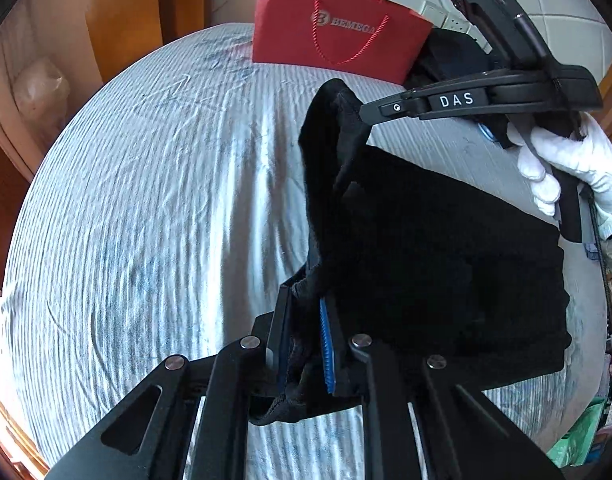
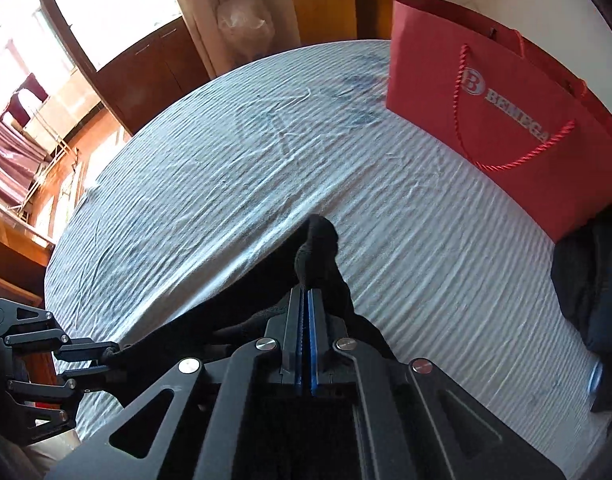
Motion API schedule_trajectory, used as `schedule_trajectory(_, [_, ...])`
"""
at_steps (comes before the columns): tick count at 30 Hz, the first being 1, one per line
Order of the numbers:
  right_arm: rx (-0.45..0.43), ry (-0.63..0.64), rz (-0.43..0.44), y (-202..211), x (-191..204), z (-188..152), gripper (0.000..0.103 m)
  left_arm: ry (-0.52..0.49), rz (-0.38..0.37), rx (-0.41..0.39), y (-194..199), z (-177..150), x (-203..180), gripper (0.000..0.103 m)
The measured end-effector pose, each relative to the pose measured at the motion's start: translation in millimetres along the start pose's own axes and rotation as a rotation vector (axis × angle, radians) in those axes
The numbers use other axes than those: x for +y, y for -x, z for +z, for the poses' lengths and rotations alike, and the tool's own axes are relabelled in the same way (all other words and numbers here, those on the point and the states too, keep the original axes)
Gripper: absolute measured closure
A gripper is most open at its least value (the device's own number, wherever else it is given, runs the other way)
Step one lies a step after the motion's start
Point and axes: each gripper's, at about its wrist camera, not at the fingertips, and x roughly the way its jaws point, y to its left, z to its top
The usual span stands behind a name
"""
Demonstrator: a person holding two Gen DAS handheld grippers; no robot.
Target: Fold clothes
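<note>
A black garment (image 1: pixel 445 264) lies partly folded on the striped bed sheet (image 1: pixel 154 208), its left edge lifted. My left gripper (image 1: pixel 306 300) is shut on one corner of that edge, with cloth bunched between the blue pads. My right gripper (image 1: pixel 365 114) is shut on the far corner and holds it above the bed. In the right wrist view the right gripper (image 2: pixel 306 292) pinches a black cloth tip (image 2: pixel 317 248), and the left gripper (image 2: pixel 114 354) holds the same stretched edge at lower left.
A red BEMEGA paper bag (image 1: pixel 337 32) stands at the far side of the bed, also in the right wrist view (image 2: pixel 505 120). A dark pile of clothes (image 2: pixel 593 280) lies beside it. Wooden cabinets (image 2: pixel 154 76) and a window are beyond the bed.
</note>
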Motion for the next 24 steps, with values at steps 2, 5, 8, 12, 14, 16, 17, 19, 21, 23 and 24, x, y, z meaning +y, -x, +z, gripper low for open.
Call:
schedule_trajectory(2, [-0.042, -0.089, -0.009, 21.4, -21.2, -23.5, 0.102, -0.060, -0.042, -0.009, 1.1, 54.4, -28.4, 0.092])
schedule_trajectory(5, [-0.101, -0.204, -0.022, 56.6, -51.4, -73.6, 0.102, -0.141, -0.107, -0.018, -5.0, 75.8, -90.7, 0.092])
schedule_trajectory(8, [-0.137, -0.291, -0.052, 94.2, -85.6, -130.8, 0.103, -0.204, -0.142, -0.016, -23.5, 74.7, -157.0, 0.092])
schedule_trajectory(12, [-0.117, -0.397, -0.076, 133.6, -142.3, -213.4, 0.103, -0.239, -0.200, 0.039, -45.4, 58.9, -246.9, 0.098])
schedule_trajectory(14, [-0.085, -0.418, -0.066, 147.5, -163.3, -253.8, 0.102, -0.254, -0.200, 0.070, -62.9, 51.7, -281.7, 0.095])
schedule_trajectory(16, [-0.054, -0.437, -0.059, 157.7, -179.6, -291.3, 0.094, -0.220, -0.196, 0.085, -55.4, 35.0, -297.6, 0.082])
schedule_trajectory(17, [-0.046, -0.448, -0.051, 160.7, -186.4, -307.6, 0.090, -0.199, -0.186, 0.083, -71.0, 41.6, -295.7, 0.077])
schedule_trajectory(19, [-0.038, -0.469, -0.030, 164.0, -197.8, -334.0, 0.043, -0.150, -0.118, 0.052, -76.3, 47.7, -282.6, 0.076])
schedule_trajectory(21, [-0.033, -0.472, -0.004, 161.4, -202.7, -346.6, 0.031, -0.068, -0.049, 0.031, -66.8, 44.7, -256.4, 0.073])
schedule_trajectory(23, [-0.043, -0.458, 0.021, 159.6, -203.2, -346.9, 0.031, 0.014, 0.027, 0.009, -59.3, 44.8, -224.4, 0.070])
schedule_trajectory(24, [-0.050, -0.449, 0.033, 158.9, -203.0, -345.7, 0.031, 0.047, 0.055, 0.002, -55.6, 44.1, -211.6, 0.069])
